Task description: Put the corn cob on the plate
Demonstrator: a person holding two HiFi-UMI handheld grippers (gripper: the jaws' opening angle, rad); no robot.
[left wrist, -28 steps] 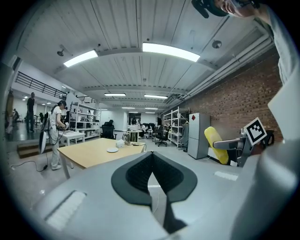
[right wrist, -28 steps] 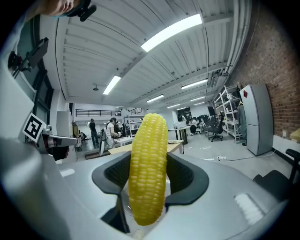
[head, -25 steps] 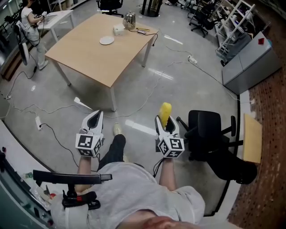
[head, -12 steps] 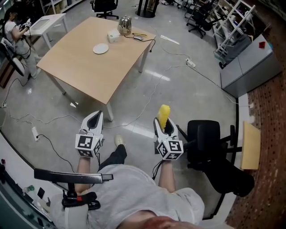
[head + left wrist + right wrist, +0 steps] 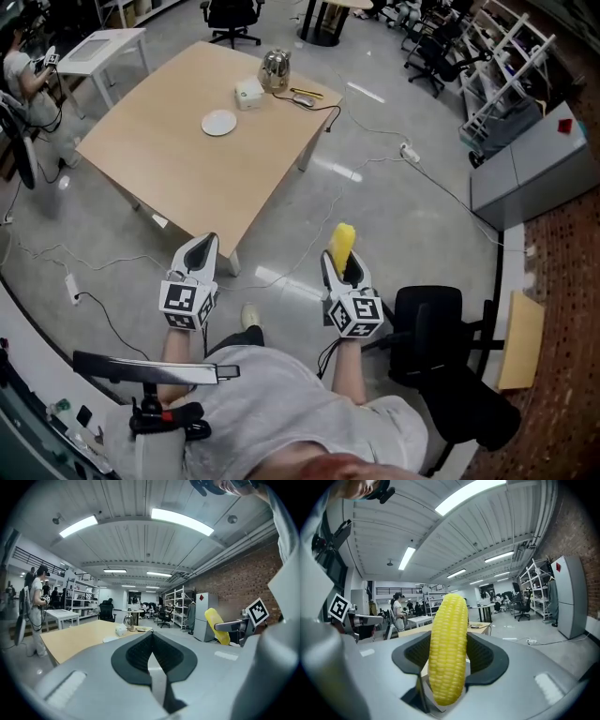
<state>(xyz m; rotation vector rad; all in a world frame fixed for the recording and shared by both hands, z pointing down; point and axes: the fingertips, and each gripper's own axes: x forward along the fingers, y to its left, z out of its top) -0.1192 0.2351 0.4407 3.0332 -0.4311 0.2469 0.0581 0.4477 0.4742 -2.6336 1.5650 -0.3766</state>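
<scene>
A yellow corn cob (image 5: 343,244) stands upright between the jaws of my right gripper (image 5: 340,258), which is shut on it. In the right gripper view the cob (image 5: 449,644) fills the middle and hides much of the table behind it. My left gripper (image 5: 207,241) is shut and holds nothing; its pads (image 5: 140,653) meet at the tip. Both grippers hang over the grey floor, short of the wooden table (image 5: 169,169). A small white plate (image 5: 218,123) lies on the table's far half. The left gripper view also shows the plate (image 5: 111,639) and the cob (image 5: 216,625).
A white box (image 5: 248,91), a metal kettle (image 5: 274,66) and small items stand at the table's far edge. A black office chair (image 5: 441,328) is close on my right. Cables (image 5: 309,197) cross the floor. A grey cabinet (image 5: 530,150) and racks stand at right, a person (image 5: 19,70) at far left.
Both grippers have moved forward across the floor toward the table, the cob still in the right one. The table's near corner is closer and the office chair has dropped back to my right.
</scene>
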